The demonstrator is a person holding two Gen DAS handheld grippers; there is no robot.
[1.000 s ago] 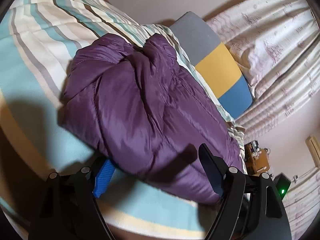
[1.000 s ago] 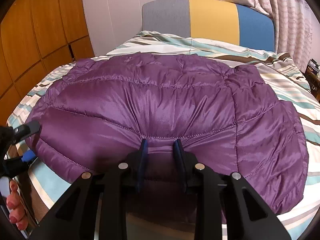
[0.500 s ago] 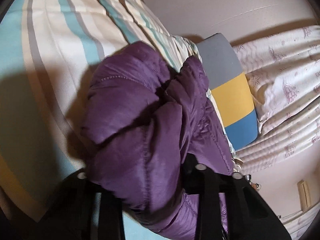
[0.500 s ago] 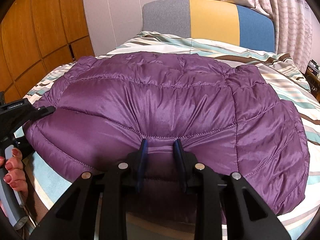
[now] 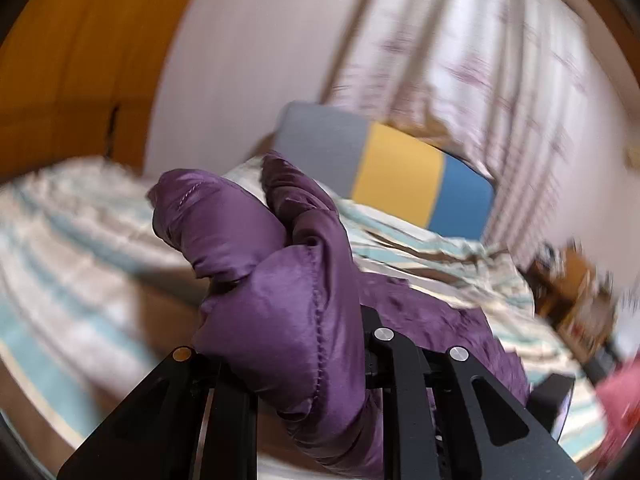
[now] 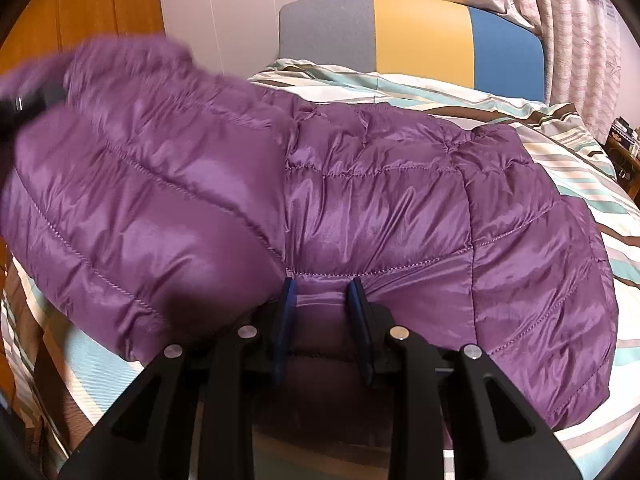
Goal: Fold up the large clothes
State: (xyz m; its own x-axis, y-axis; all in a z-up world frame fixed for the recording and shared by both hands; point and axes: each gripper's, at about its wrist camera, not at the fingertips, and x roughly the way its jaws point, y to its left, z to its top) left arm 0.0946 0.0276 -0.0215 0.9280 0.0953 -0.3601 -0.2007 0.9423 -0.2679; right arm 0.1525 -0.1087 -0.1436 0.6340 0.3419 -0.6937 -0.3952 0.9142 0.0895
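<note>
A purple quilted puffer jacket (image 6: 380,208) lies on the striped bed (image 6: 580,168). My right gripper (image 6: 322,292) is shut on the jacket's near hem, its blue pads pinching a fold of fabric. My left gripper (image 5: 296,320) is shut on the jacket's left end (image 5: 276,280) and holds it lifted above the bed; the fabric bulges out over the jaws and hides the fingertips. In the right wrist view that lifted left part (image 6: 132,152) rises and folds toward the middle, with the left gripper blurred at the far left edge.
A grey, yellow and blue headboard (image 6: 416,36) stands at the far end of the bed. Patterned curtains (image 6: 580,20) hang behind and to the right. Wooden wardrobe doors (image 6: 92,8) stand to the left. A cluttered bedside table (image 6: 624,148) is at the right.
My left gripper closed on the jacket's left end and lifted it up and over toward the middle. The right gripper stayed shut on the near hem.
</note>
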